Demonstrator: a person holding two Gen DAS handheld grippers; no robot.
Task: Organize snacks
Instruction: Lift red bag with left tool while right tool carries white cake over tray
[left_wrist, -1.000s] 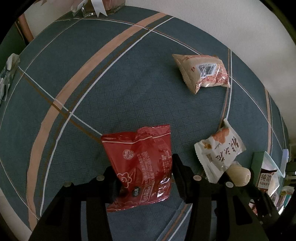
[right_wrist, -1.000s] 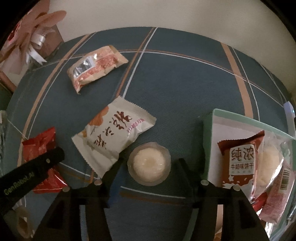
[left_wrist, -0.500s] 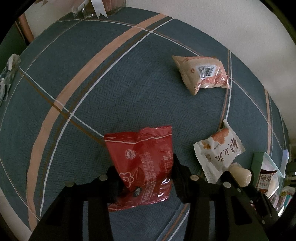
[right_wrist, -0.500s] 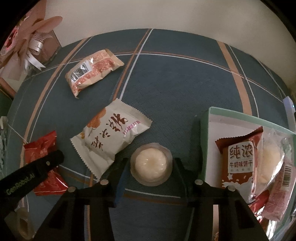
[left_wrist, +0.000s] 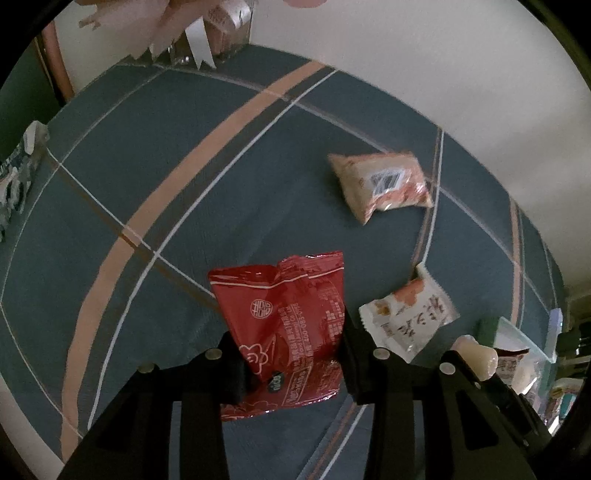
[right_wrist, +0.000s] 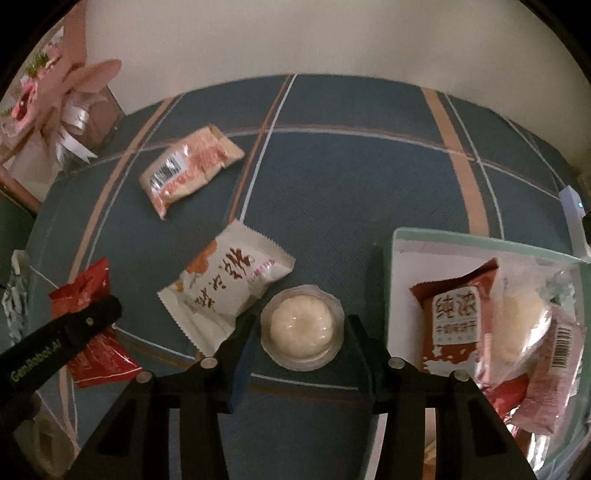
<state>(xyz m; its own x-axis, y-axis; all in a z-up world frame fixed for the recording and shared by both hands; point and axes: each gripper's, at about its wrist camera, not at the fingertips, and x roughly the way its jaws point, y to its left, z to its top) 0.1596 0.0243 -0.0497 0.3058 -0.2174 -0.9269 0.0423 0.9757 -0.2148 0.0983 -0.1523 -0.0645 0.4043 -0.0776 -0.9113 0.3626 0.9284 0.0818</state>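
Both the left gripper (left_wrist: 291, 363) and right gripper (right_wrist: 301, 349) are matte black angular frames with round silver screws (the left one, seen from the right wrist, carries green "GenRobot.AI" lettering)

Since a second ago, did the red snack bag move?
Yes. The red snack bag, pinched by the closing left gripper, has lifted off the striped tablecloth.

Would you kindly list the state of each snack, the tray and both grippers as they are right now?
Red foil snack packet: gripped, crumpled.
Left gripper: closing on it.
Round clear-plastic jelly cup: sealed, gripped.
Right gripper: shut on it.
White snack pouch: lying flat, sealed.
Orange-white packet: lying barcode-up.
Pale green tray: partly filled.
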